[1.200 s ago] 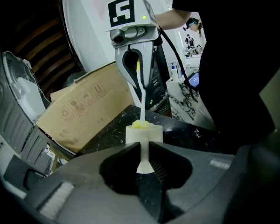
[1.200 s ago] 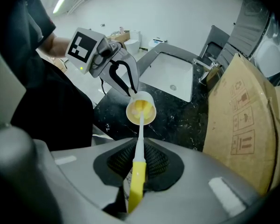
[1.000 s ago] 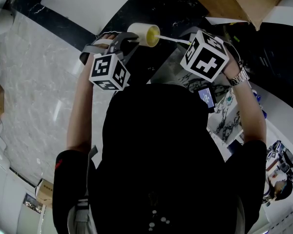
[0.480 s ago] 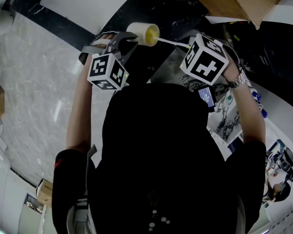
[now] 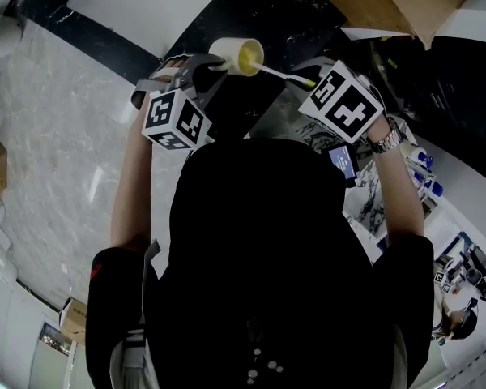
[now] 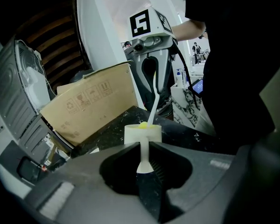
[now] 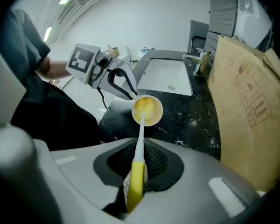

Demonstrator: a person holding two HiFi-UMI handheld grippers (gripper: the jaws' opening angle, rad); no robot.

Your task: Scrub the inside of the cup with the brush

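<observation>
A cream cup [image 5: 237,56] is held up over the dark counter, tipped with its mouth toward my right gripper. My left gripper [image 5: 204,68] is shut on the cup's thin white handle [image 6: 143,155], and the cup body [image 6: 143,133] stands just past the jaws. My right gripper [image 5: 309,79] is shut on the yellow grip [image 7: 135,183] of the brush. The brush's white stem [image 7: 140,134] runs into the cup [image 7: 148,109], where its yellow head lies inside. The cup wall hides the head's lower part.
A white sink [image 7: 167,76] with a faucet [image 7: 200,59] sits in the black marble counter [image 7: 196,118] beyond the cup. A large cardboard box [image 7: 245,101] stands at the right. Pale marble floor [image 5: 57,136] lies to the left.
My right gripper has rolled, so its marker cube shows a different face and the brush stem slants more steeply into the cup. The cup and left gripper have barely shifted.
</observation>
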